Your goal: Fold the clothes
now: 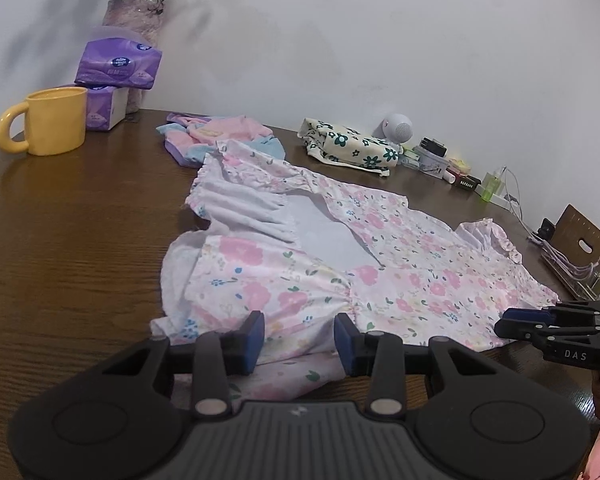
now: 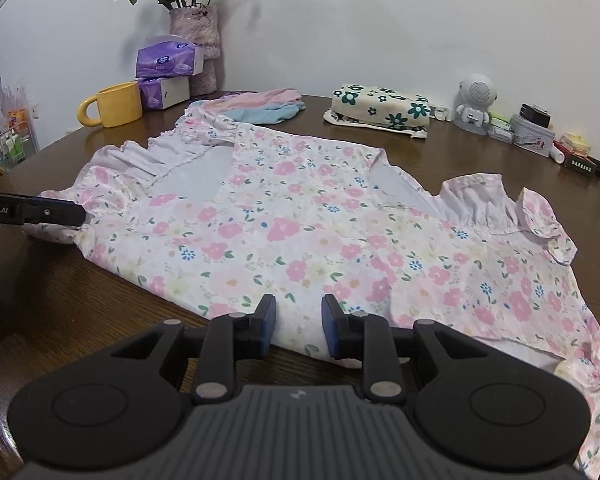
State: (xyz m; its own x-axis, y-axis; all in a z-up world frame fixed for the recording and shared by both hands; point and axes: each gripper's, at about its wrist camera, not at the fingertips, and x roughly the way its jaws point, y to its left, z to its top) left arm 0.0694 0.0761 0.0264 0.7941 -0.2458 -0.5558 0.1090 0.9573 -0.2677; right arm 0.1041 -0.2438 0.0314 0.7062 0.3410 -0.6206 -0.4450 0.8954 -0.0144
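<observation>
Left wrist view: left tool (image 1: 299, 336) gapes over the hem of the pink floral cotton dress (image 2: 300, 232), gripping nothing. That dress lies spread on the brown wooden bench (image 1: 80, 232), partly folded. Right tool (image 2: 299, 326) likewise gapes, empty, at its near edge.
</observation>
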